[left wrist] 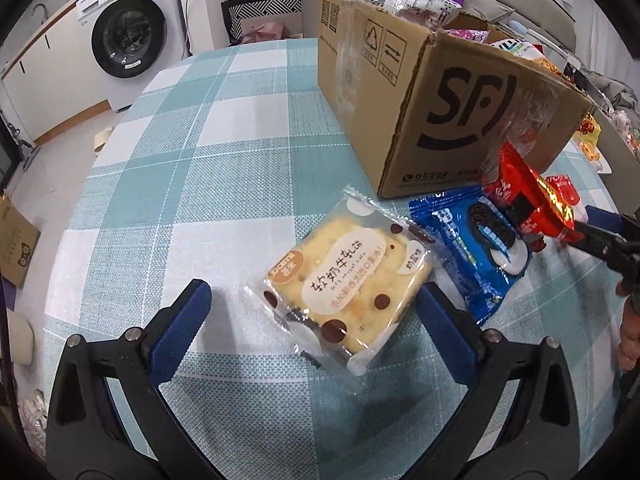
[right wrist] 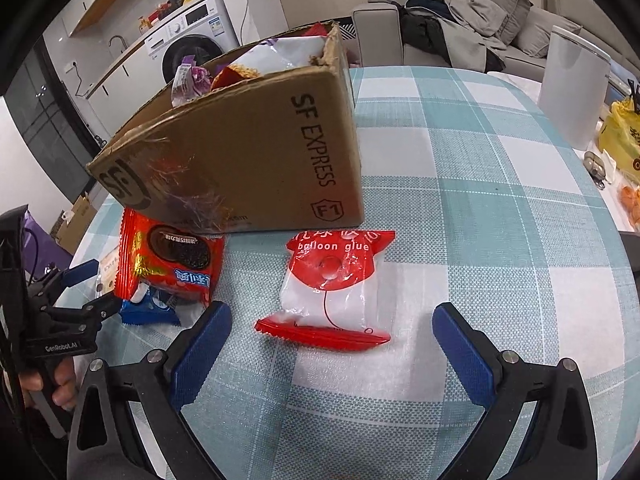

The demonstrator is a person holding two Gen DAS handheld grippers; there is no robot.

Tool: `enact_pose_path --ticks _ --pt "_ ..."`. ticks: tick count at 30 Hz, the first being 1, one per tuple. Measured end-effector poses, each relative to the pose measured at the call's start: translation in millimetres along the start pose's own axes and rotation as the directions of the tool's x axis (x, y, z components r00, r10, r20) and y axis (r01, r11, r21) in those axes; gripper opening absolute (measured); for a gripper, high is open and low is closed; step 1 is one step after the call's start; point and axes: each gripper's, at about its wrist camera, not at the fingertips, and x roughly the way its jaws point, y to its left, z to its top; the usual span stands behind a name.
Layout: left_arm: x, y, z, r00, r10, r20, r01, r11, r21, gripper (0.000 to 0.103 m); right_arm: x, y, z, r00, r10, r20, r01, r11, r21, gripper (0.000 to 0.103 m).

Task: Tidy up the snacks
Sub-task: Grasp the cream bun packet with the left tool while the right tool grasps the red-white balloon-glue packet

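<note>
Left gripper (left wrist: 312,312) spread wide around the cake packet (left wrist: 344,276); right gripper (right wrist: 332,340) wide too, balloon glue packet (right wrist: 340,284) between its fingers. Beyond, blue (left wrist: 476,240) and red cookie packs (right wrist: 172,264), then the cardboard box (right wrist: 248,152) blocking the way.

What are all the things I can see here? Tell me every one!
Brown cardboard SF box: one, on the checked table, snack bags inside.
Teal and white checked tablecloth: one, covers the table.
Yellow cake packet with brown dots: one, before the left gripper.
Blue cookie packet: one, beside the cake.
Red cookie packet: one, partly over the blue one.
Red and clear balloon glue packet: one, before the right gripper.
White washing machine: one, background.
White cylinder container: one, table's far edge.
Left gripper: open.
Right gripper: open.
</note>
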Motion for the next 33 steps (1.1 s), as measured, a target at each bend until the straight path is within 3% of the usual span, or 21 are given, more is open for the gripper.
enact_pose_path --ticks 5,9,12,14,16,19,33 --pt "10 3 10 1.0 0.003 -0.003 -0.003 1.0 0.002 0.102 3 3 0 1.0 -0.014 0.005 0.014 1.0 -0.028 0.101" --pt "15 5 15 1.0 -0.003 0.008 0.003 1.0 0.002 0.095 4 2 2 0.999 -0.033 0.021 0.034 0.999 -0.032 0.092" --pt "16 6 19 1.0 -0.011 0.023 0.011 1.0 0.008 0.084 4 2 2 0.998 -0.054 0.031 0.055 0.998 -0.036 0.086" --pt "14 5 18 0.999 -0.018 0.034 0.018 1.0 0.014 0.067 3 2 3 0.998 -0.058 0.037 0.06 0.998 -0.036 0.08" --pt "12 5 19 0.999 -0.021 0.044 0.02 1.0 0.012 0.056 2 1 3 0.997 -0.059 0.042 0.061 0.998 -0.036 0.072" --pt "12 8 19 0.998 -0.033 0.046 0.033 0.999 -0.008 0.056 1 1 2 0.998 -0.051 0.047 0.052 0.998 -0.028 0.066" --pt "-8 12 15 0.993 -0.084 0.078 0.087 0.995 -0.048 0.056 -12 -4 -5 0.996 0.041 0.076 -0.043 0.998 0.034 0.065"
